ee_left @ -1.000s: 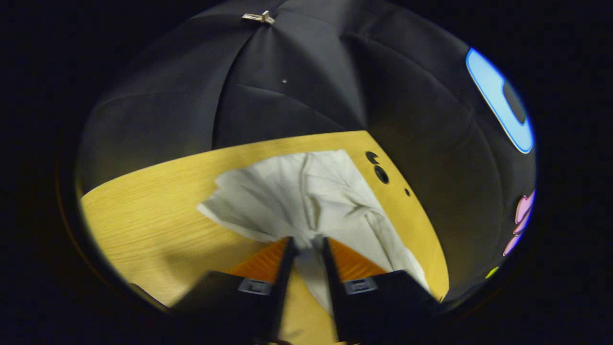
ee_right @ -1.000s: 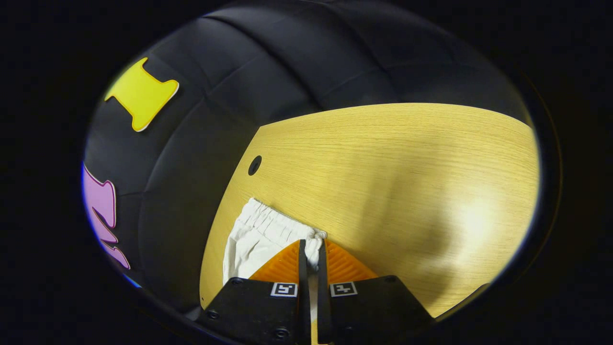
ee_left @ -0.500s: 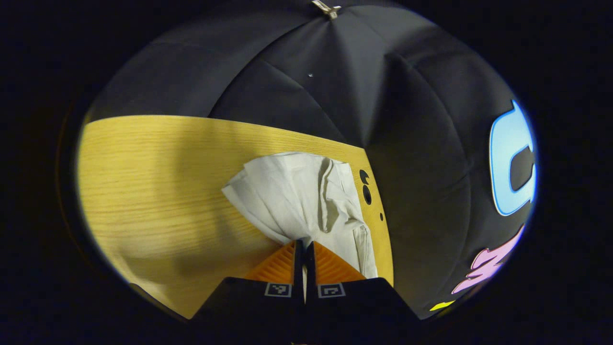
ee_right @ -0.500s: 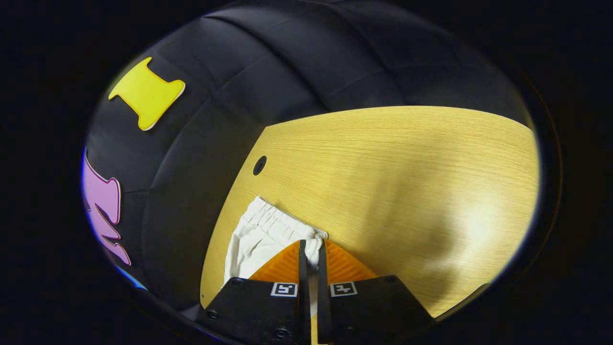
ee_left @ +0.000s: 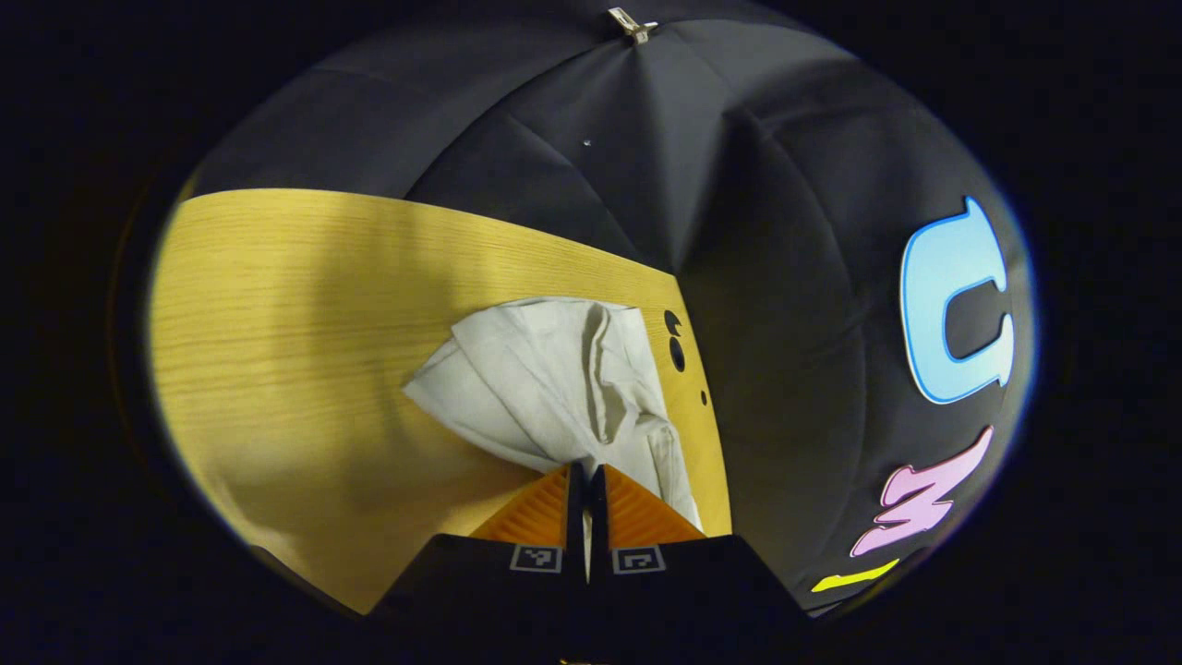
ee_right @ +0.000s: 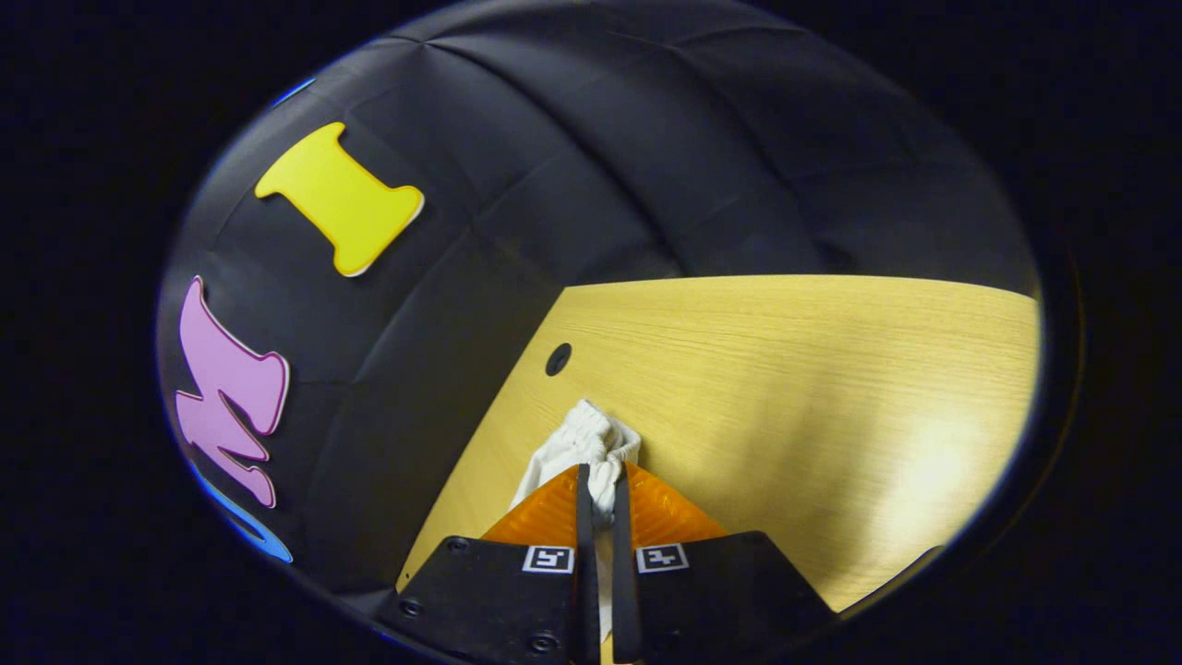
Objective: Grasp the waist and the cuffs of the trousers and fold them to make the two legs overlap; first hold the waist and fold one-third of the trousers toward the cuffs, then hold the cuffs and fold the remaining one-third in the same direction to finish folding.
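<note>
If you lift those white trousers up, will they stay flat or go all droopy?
Probably droopy: the trousers already bunch into soft folds where the left hand-held gripper pinches them. Likely light too, since a small pinch at the waistband gathers the cloth.

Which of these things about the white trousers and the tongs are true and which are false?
1. The left tongs are shut on the trousers. True.
2. The right tongs are wide open above the table. False: they pinch the gathered waistband.
3. The trousers are dark blue. False: they are white.
4. The table is light wood. True.
5. The trousers lie flat and smooth. False: in the left gripper view they are bunched and creased.
</note>
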The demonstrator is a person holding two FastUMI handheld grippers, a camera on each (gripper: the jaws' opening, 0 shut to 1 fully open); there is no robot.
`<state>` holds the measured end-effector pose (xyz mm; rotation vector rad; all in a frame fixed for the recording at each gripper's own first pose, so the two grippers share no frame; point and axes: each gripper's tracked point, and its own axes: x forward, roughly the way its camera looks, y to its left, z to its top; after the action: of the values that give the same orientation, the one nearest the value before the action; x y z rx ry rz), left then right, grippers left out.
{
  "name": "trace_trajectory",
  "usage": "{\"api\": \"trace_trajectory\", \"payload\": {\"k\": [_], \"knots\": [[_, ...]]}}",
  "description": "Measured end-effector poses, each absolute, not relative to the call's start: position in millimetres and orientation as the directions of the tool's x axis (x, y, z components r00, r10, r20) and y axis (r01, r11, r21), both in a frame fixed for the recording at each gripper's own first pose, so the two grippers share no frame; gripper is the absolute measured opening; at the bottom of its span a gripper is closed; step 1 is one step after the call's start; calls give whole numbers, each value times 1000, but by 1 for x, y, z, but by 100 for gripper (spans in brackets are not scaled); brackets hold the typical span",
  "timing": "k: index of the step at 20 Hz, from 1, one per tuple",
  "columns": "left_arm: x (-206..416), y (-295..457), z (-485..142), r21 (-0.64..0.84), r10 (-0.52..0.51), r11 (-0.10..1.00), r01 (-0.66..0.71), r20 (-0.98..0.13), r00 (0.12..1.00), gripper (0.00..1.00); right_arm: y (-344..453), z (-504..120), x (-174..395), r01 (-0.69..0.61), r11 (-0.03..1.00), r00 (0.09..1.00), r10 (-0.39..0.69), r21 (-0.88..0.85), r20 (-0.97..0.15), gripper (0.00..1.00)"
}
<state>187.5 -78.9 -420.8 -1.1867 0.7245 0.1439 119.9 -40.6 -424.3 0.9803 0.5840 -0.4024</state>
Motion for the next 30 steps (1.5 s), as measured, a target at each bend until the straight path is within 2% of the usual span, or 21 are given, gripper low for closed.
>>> {"api": "trace_trajectory", "payload": {"k": [4, 5, 6, 9, 14, 20, 24, 27, 29, 30], "knots": [[167, -88, -428, -779, -273, 407, -477, -602, 750, 6, 15, -366, 145, 402, 600, 853, 30, 692, -521, 10], [165, -88, -430, -774, -271, 417, -476, -606, 748, 10, 33, -356, 150, 356, 625, 865, 62, 695, -499, 10], [164, -87, -432, -771, -271, 422, -477, -610, 745, 6, 53, -345, 156, 310, 646, 873, 96, 697, -478, 10], [161, -91, -440, -762, -283, 439, -475, -620, 732, 5, 117, -325, 168, 210, 681, 881, 180, 701, -438, 10], [163, -90, -446, -765, -300, 443, -468, -618, 727, 6, 212, -315, 149, 102, 710, 861, 288, 697, -419, 10], [174, -88, -448, -771, -314, 474, -426, -600, 736, 5, 322, -341, 127, 30, 692, 785, 430, 721, -445, 10], [184, -83, -449, -784, -315, 454, -424, -587, 746, 6, 368, -382, 99, 6, 732, 710, 477, 681, -518, 10], [190, -84, -450, -791, -317, 445, -420, -578, 752, 5, 387, -416, 75, 21, 745, 636, 504, 667, -584, 10], [193, -83, -450, -795, -316, 434, -423, -574, 755, 5, 404, -427, 65, 52, 705, 574, 559, 707, -599, 10], [195, -83, -450, -798, -316, 427, -426, -573, 756, 5, 408, -427, 66, 77, 679, 565, 573, 730, -593, 18]]}}
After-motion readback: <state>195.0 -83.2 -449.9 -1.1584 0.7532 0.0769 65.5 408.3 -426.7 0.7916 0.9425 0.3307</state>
